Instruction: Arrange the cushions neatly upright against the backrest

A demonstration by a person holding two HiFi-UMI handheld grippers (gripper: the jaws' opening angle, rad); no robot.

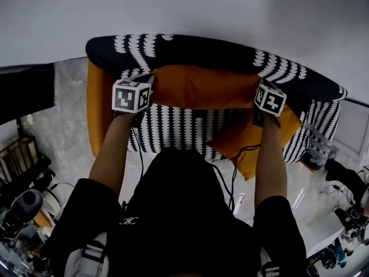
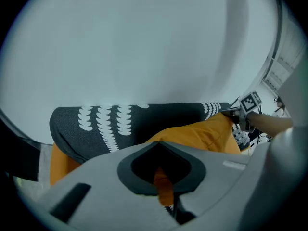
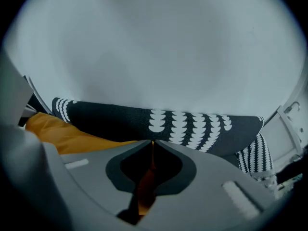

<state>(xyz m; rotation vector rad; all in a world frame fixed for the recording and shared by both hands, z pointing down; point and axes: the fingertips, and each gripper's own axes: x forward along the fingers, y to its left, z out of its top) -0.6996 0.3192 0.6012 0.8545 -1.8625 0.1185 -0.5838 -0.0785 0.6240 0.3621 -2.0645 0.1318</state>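
An orange cushion (image 1: 202, 85) is held up in front of the sofa's black backrest with white leaf print (image 1: 225, 53). My left gripper (image 1: 151, 81) is shut on the cushion's left upper corner, and orange fabric (image 2: 164, 189) shows pinched between its jaws. My right gripper (image 1: 258, 86) is shut on the right upper corner, with an orange fold (image 3: 144, 189) between the jaws. A second orange cushion (image 1: 248, 143) lies flat on the patterned seat (image 1: 179, 128) at the right, below my right arm.
The sofa has an orange side panel (image 1: 97, 111) at its left end. A pale wall (image 1: 184, 7) rises behind the backrest. Dark equipment and cables (image 1: 23, 201) crowd the floor at the left, and more gear (image 1: 346, 206) sits at the right.
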